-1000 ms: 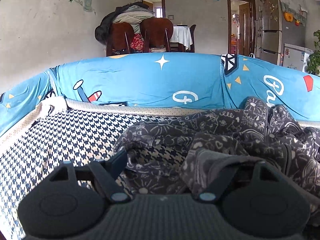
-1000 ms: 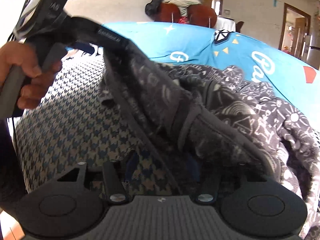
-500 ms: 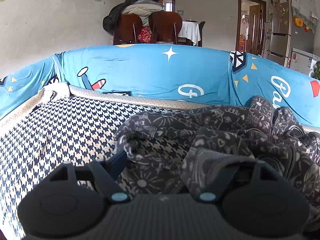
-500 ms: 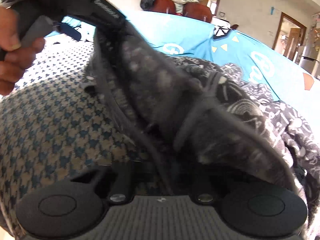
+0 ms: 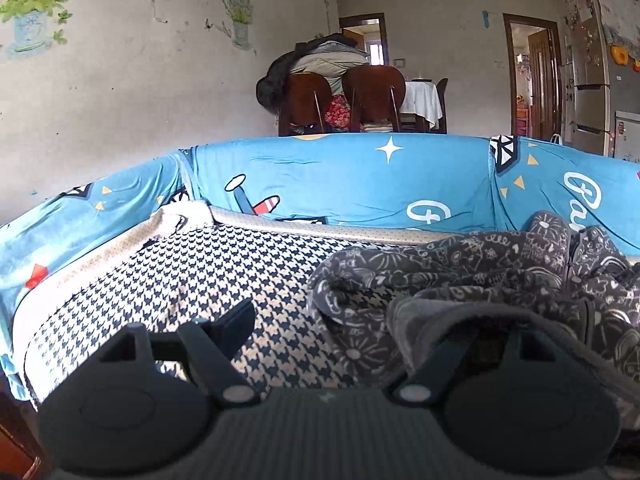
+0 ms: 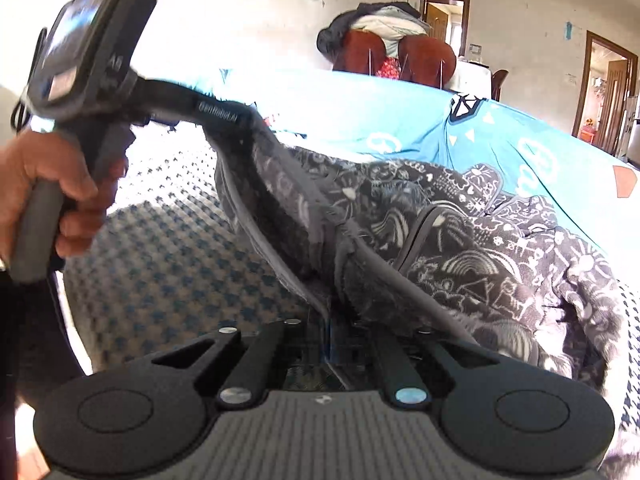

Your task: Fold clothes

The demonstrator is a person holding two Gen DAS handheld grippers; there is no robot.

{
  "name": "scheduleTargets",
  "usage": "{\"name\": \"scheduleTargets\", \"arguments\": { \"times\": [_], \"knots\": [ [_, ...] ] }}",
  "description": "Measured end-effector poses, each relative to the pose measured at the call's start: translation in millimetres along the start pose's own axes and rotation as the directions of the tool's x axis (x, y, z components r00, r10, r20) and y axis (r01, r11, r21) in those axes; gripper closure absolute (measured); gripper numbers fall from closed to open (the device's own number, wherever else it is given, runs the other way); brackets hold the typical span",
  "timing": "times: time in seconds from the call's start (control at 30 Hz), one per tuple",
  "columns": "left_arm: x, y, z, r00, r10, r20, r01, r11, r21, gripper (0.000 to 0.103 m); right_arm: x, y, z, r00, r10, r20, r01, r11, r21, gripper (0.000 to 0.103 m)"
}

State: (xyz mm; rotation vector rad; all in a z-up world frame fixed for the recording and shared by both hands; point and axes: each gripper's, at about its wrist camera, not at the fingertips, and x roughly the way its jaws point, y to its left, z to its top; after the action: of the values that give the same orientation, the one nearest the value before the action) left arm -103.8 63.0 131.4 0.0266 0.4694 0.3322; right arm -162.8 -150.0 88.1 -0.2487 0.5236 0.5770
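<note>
A dark grey fleece garment with white doodle print (image 5: 480,268) lies bunched on the houndstooth sofa seat (image 5: 192,276). In the left wrist view my left gripper (image 5: 340,320) stands wide open: the left finger (image 5: 232,320) is bare over the seat, and the garment's hem drapes over the right finger. In the right wrist view my right gripper (image 6: 332,332) is shut on the garment's edge (image 6: 360,220), which stretches taut up to the left gripper (image 6: 224,114), held in a hand at the upper left.
The sofa has a blue cartoon-print cover (image 5: 360,176) on its back and arm. Behind it stand two brown chairs piled with clothes (image 5: 340,92), a doorway and a fridge (image 5: 592,72).
The right gripper's fingers have closed together on the garment's edge. The left gripper has shifted left, so more of the seat shows. The cloth between the two grippers has pulled tauter.
</note>
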Motion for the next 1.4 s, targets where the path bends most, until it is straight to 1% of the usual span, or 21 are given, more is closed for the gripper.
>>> {"name": "scheduleTargets", "arguments": {
  "times": [0.2,0.37,0.43,0.53,0.6,0.73,0.9,1.03,1.13,1.2,1.27,1.3,1.4],
  "knots": [
    [-31,17,-3,1.0,0.025,-0.017,-0.026,0.999,-0.036,0.023,-40,5,-7,0.998,0.043,0.039,-0.044,0.999,0.03,0.098],
    [-52,28,-2,0.999,0.041,-0.015,-0.041,0.998,-0.052,0.023,-57,15,-8,0.99,0.119,0.073,-0.122,0.992,0.037,0.098],
    [-56,31,-4,0.999,0.038,-0.031,-0.04,0.997,-0.059,0.023,-57,18,-8,0.985,0.15,0.081,-0.154,0.987,0.052,0.098],
    [-60,33,-8,0.998,0.026,-0.06,-0.03,0.997,-0.066,0.024,-60,22,-9,0.982,0.172,0.075,-0.177,0.983,0.053,0.097],
    [-65,32,-12,0.997,0.02,-0.068,-0.024,0.998,-0.059,0.02,-58,25,-9,0.983,0.173,0.066,-0.175,0.984,0.037,0.097],
    [-76,28,-16,0.998,0.009,-0.064,-0.011,0.999,-0.036,0.016,-55,25,-7,0.982,0.183,0.043,-0.184,0.983,0.02,0.097],
    [-86,27,-16,0.998,-0.008,-0.065,0.005,0.999,-0.043,0.01,-47,30,-10,0.981,0.194,0.007,-0.194,0.981,-0.018,0.096],
    [-93,27,-15,0.999,-0.009,-0.052,0.007,0.999,-0.044,0.008,-43,37,-16,0.977,0.211,-0.025,-0.212,0.976,-0.043,0.096],
    [-97,26,-14,0.999,-0.011,-0.043,0.01,0.999,-0.042,0.006,-40,41,-19,0.97,0.238,-0.053,-0.241,0.969,-0.049,0.092],
    [-98,24,-14,0.999,-0.019,-0.046,0.017,0.999,-0.035,0.006,-41,44,-21,0.953,0.298,-0.055,-0.301,0.952,-0.051,0.092],
    [-98,21,-16,0.998,-0.032,-0.052,0.031,0.999,-0.029,0.006,-45,49,-21,0.944,0.327,-0.038,-0.329,0.942,-0.065,0.092],
    [-97,19,-17,0.998,-0.04,-0.056,0.038,0.999,-0.024,0.006,-46,51,-21,0.944,0.327,-0.031,-0.329,0.941,-0.074,0.092],
    [-94,12,-22,0.995,-0.068,-0.074,0.068,0.998,-0.006,0.005,-45,51,-23,0.957,0.29,-0.033,-0.291,0.953,-0.077,0.092]
  ]
}}
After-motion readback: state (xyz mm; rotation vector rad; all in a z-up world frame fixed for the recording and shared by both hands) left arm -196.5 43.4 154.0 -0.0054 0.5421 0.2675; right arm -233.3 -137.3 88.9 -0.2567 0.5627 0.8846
